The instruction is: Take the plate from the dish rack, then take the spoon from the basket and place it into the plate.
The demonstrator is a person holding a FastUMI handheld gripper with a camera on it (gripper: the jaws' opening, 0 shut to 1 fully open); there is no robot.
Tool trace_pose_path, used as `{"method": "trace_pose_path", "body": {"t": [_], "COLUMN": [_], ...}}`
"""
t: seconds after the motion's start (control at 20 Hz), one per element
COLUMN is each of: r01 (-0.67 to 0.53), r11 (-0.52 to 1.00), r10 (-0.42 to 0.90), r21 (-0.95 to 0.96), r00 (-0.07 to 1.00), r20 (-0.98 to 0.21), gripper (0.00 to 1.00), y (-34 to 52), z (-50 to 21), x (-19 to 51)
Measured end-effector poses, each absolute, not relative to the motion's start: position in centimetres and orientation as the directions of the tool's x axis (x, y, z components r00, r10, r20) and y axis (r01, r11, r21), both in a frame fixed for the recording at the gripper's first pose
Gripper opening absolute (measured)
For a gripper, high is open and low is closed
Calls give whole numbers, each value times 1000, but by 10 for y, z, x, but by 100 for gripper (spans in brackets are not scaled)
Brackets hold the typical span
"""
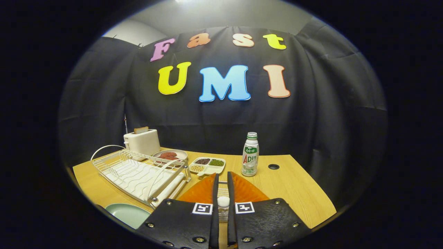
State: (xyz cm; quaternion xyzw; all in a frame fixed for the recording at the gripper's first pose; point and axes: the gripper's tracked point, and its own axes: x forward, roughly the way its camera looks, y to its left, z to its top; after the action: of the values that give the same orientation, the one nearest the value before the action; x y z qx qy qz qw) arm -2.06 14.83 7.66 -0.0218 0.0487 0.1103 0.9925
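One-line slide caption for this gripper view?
Gripper shut on white spoon handle, lifted over the wooden table; green plate beside empty dish rack.

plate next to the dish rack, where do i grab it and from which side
Take the plate by its rim, coming low from the gripper's side. It lies flat on the table by the dish rack's near corner, so only the raised edge gives a pinch, one finger over, one under. The gripper's fingers stand nearly closed about a small white thing, contact unclear.
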Motion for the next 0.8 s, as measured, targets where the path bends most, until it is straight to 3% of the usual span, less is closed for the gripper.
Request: {"method": "trace_pose_path", "body": {"t": [0.8], "r01": [-171], "r11": [982], "r10": [161], "r21": [-75], "r00": [979], "r20": [-122], "gripper": [9], "y": [149], "z": [177], "x": [-94]}}
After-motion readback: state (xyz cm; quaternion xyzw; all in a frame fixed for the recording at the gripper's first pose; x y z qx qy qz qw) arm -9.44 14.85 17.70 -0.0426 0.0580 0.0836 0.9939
